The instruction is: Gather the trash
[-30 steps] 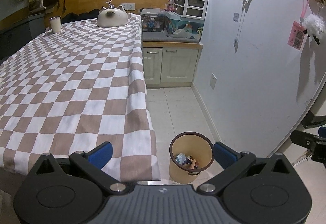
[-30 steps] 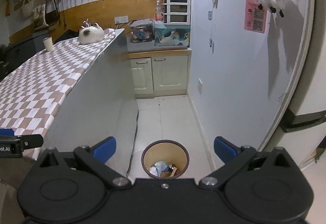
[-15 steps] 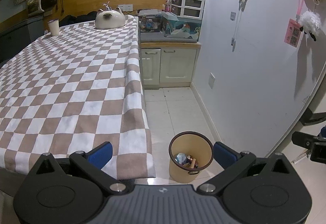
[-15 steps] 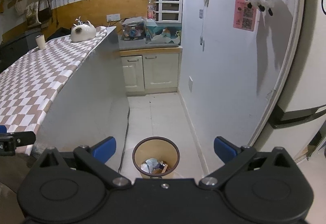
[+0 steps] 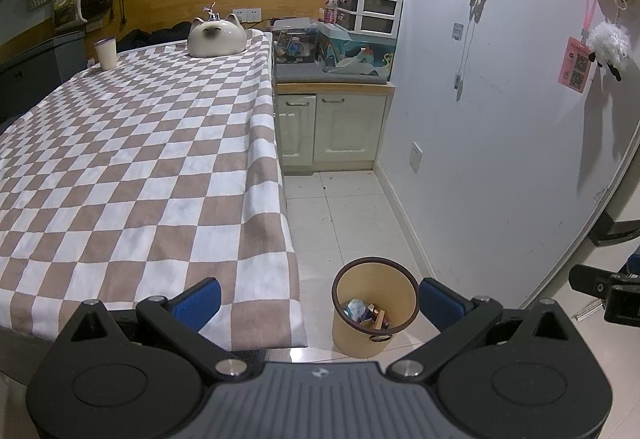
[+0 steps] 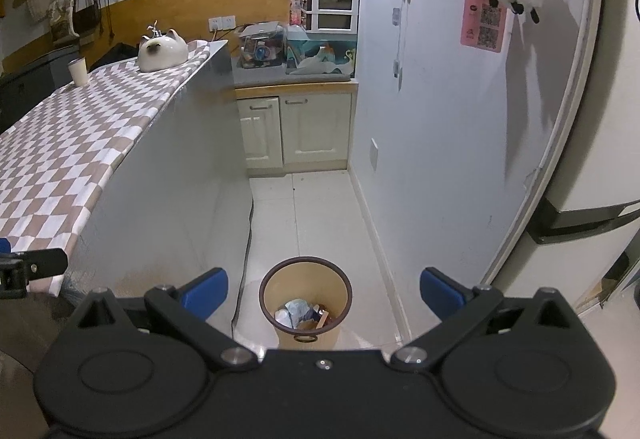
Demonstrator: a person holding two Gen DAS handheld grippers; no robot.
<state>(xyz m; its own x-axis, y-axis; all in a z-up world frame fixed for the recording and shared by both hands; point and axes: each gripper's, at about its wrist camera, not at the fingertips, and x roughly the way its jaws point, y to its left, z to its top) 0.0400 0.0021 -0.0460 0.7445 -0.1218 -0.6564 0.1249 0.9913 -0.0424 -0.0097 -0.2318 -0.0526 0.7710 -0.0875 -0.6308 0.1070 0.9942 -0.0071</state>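
A tan waste bin (image 5: 374,307) with a dark rim stands on the tiled floor beside the table; it also shows in the right wrist view (image 6: 306,301). Crumpled paper and wrappers (image 6: 298,315) lie inside it. My left gripper (image 5: 320,301) is open and empty, above the table's near corner and the bin. My right gripper (image 6: 323,291) is open and empty, held above the bin. The checked tablecloth (image 5: 140,159) has no trash on it in either view.
A cat-shaped ceramic pot (image 5: 216,37) and a white cup (image 5: 106,53) stand at the table's far end. Cream cabinets (image 5: 332,131) with clutter on top close the aisle. A white wall (image 5: 500,119) is on the right, a fridge (image 6: 600,159) beyond.
Both grippers have drawn back and risen a little, so the bin sits slightly farther off in both views. Both stay open and empty.
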